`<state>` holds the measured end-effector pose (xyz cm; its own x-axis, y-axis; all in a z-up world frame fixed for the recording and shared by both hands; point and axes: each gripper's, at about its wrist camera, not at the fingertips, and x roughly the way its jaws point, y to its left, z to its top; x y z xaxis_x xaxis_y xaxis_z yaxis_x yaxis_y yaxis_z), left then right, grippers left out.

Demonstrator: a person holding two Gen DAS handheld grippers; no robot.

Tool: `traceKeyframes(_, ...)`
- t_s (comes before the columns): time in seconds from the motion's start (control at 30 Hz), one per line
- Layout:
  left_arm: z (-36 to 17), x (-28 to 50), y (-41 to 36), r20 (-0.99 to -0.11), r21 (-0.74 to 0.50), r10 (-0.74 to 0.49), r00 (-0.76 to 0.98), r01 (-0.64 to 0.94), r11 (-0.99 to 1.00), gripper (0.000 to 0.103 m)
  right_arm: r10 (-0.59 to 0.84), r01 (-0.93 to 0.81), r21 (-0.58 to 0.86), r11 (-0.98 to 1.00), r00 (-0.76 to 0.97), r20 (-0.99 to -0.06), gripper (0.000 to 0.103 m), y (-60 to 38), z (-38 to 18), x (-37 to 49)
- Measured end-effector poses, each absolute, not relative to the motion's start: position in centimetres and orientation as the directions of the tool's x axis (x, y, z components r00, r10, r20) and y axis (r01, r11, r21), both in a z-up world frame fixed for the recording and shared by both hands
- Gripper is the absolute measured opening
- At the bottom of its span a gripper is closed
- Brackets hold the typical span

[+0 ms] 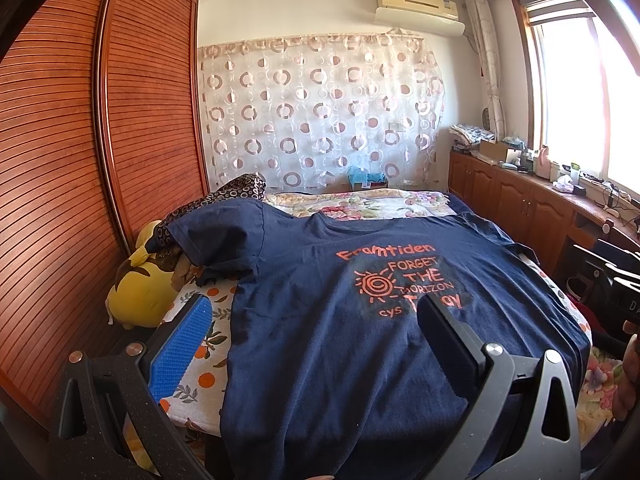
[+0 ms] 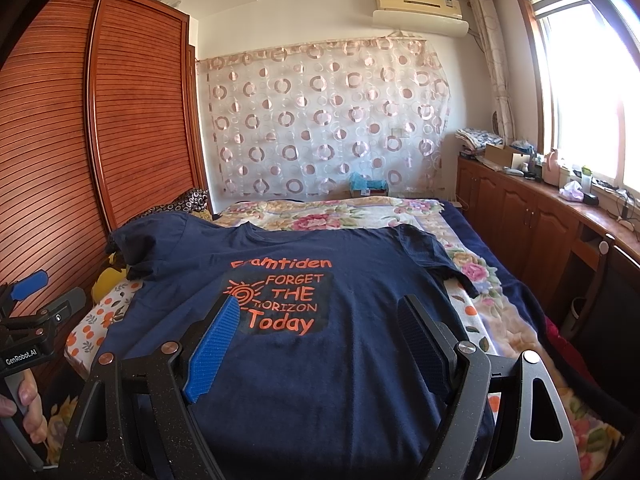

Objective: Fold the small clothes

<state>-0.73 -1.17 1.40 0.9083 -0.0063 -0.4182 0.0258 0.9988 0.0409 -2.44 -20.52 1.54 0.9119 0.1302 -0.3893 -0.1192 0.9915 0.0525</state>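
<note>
A bed (image 2: 500, 320) with a flowered cover fills the room between a slatted wooden wardrobe (image 1: 60, 160) on the left and a row of low wooden cabinets (image 2: 520, 216) under the window on the right. A curtain (image 2: 320, 120) with a ring pattern hangs on the far wall. A navy T-shirt (image 2: 340, 360) lies spread flat on the bed, print side up, collar toward the far wall and both sleeves out; orange lettering sits at its middle. Its left sleeve (image 1: 224, 236) drapes over a raised heap at the bed's left edge. A yellow plush toy (image 1: 140, 292) lies between that edge and the wardrobe. The left gripper (image 1: 316, 344) hovers over the shirt's left side, jaws spread wide, nothing between them. The right gripper (image 2: 320, 344) hovers over the shirt's lower middle, jaws likewise released and empty. A hand (image 2: 28, 408) holds the left gripper's handle.
</note>
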Motion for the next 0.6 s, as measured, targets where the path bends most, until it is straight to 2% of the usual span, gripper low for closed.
traceKeyframes(0.6,1.32,-0.80,-1.07,-0.415,0.039,-0.006,0.910,0.024,0.999,0.103,0.131,-0.120,0.053,0.991,0.912,-0.389,0.083,-20.50,1.60,-2.50)
